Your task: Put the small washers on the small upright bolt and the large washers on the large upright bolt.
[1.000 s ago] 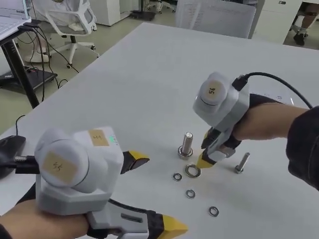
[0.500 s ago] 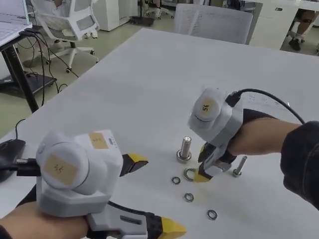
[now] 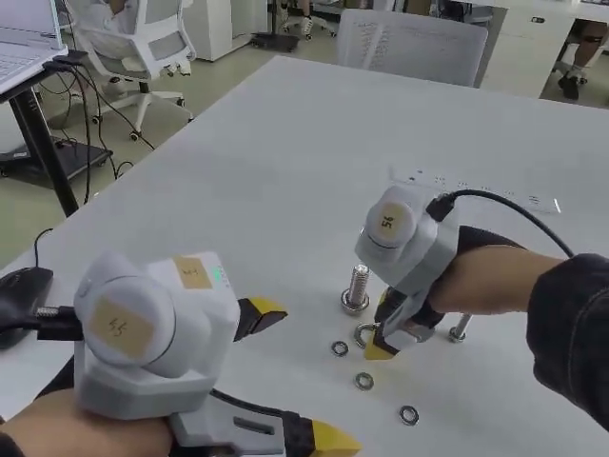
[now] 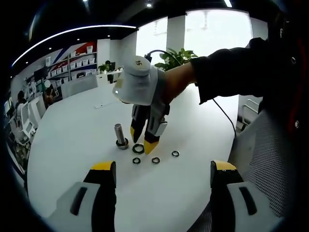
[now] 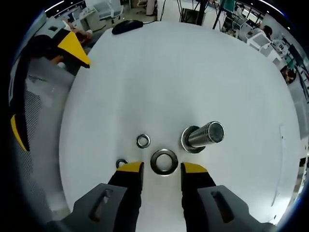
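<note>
A large washer lies flat on the white table, just in front of the large upright bolt. My right gripper is open and points down, one yellow tip at each side of that washer, with small gaps. Beside the hand stands the small upright bolt. Three small washers lie loose near the large bolt. My left gripper hovers open at the near left, holding nothing. In the left gripper view, the right gripper stands over the large washer.
The white table stretches wide and bare to the far side and left. Office chairs stand beyond its far edge. A desk with cables is on the floor at the left.
The right gripper has come down toward the table, and its tips now sit at either side of the large washer. The left gripper has stayed put.
</note>
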The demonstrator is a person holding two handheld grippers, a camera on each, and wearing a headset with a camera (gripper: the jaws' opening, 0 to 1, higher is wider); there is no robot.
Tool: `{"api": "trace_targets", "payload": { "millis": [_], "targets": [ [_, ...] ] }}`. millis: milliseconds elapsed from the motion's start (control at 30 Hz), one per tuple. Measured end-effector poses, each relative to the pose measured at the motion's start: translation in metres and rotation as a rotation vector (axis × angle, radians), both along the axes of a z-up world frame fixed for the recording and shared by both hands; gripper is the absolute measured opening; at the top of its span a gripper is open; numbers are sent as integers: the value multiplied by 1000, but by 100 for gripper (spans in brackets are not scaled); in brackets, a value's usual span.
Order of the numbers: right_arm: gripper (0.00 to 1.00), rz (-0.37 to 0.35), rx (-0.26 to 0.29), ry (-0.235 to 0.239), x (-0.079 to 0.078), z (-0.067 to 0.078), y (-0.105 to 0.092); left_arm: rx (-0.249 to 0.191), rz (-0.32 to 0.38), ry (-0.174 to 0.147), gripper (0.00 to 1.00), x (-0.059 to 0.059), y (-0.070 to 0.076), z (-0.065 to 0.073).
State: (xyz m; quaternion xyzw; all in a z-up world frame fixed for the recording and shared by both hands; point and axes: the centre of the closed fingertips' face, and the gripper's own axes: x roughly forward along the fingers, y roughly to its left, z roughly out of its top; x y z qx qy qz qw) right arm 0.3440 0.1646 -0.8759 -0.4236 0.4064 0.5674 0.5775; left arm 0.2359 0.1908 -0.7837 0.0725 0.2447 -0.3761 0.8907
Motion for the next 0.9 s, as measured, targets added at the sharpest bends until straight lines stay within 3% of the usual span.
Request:
{"api": "trace_targets", "payload": {
  "millis": [500, 900],
  "targets": [
    [30, -40, 15, 24, 1, -2, 0, -5, 1, -5, 80, 1, 1, 1],
    [25, -34, 13, 16, 1, -2, -1, -6, 6, -8, 80, 1, 1, 2]
  ]
}}
